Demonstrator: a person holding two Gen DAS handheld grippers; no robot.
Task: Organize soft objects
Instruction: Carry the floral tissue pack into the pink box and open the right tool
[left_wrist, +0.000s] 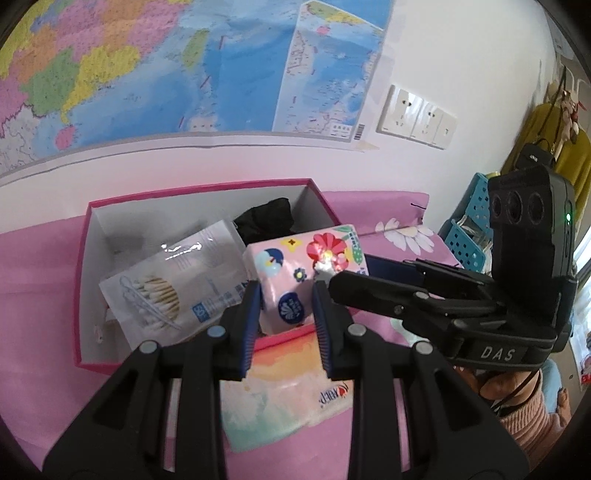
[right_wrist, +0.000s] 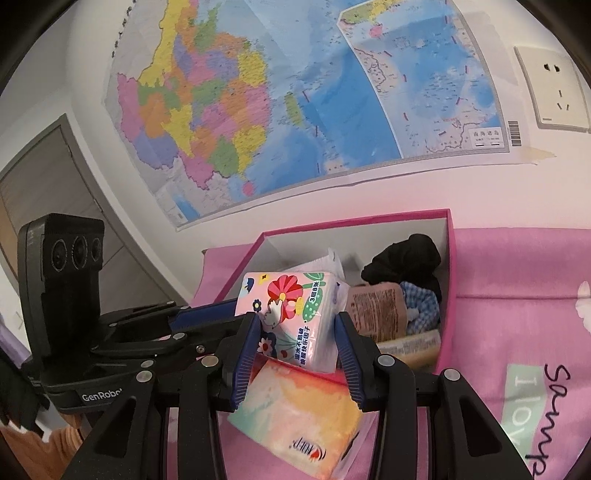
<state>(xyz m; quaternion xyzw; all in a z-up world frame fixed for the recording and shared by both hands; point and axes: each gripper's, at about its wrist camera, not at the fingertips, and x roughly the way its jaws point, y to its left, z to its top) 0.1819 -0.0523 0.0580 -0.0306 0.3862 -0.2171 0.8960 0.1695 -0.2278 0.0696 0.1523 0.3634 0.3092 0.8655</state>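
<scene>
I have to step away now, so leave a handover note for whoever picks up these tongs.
Left tongs and right tongs: both shut on the floral tissue pack, held over the pink box's near edge.
In the box: cotton swab bag, black cloth, checked cloth, brown packet.
Left: lower and release the floral pack, then box the orange tissue pack lying on the pink sheet.

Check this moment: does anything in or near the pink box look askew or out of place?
Yes. The cotton swab bag leans tilted over the pink box's near rim instead of lying inside. A pastel tissue pack lies outside on the pink sheet.
</scene>
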